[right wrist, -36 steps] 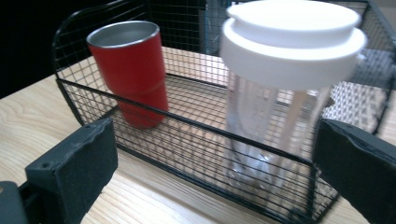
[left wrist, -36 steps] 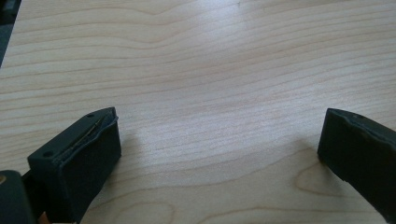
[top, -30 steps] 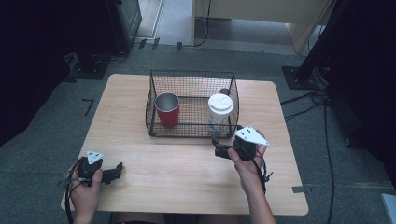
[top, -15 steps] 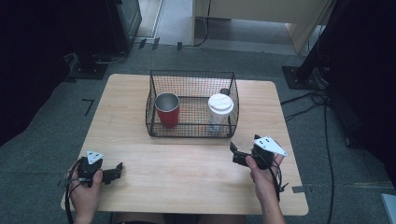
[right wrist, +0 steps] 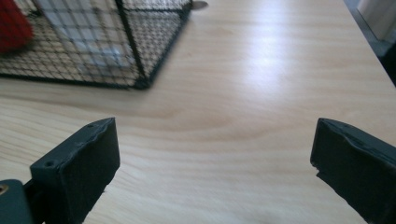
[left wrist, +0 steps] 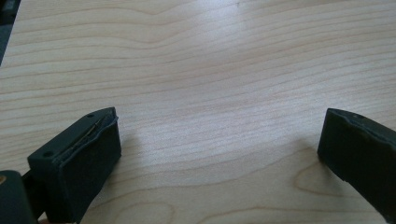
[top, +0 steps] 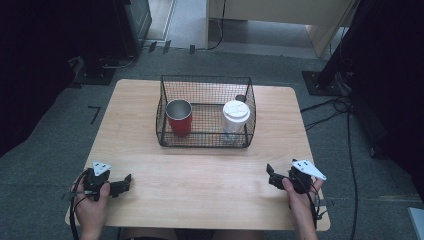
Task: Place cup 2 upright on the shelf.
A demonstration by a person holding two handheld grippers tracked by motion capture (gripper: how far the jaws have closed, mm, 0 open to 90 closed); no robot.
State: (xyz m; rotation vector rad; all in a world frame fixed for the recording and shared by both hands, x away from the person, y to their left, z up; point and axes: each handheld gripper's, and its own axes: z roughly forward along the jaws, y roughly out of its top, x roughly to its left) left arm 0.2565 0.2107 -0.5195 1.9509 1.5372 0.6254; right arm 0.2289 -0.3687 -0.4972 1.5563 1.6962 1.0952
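Both spread, empty tongs [top: 126, 181] [top: 270, 175] are seen from above, while the wire basket's [right wrist: 135, 56] corner is met by the right gripper view.

At the lower left of the high view, the left claw [top: 120, 186] is black with a grey three-cornered plate on top and a dark cable. The right claw [top: 272, 177], lower right, looks the same. In the gripper views each jaw is a thick black block with small screw holes.
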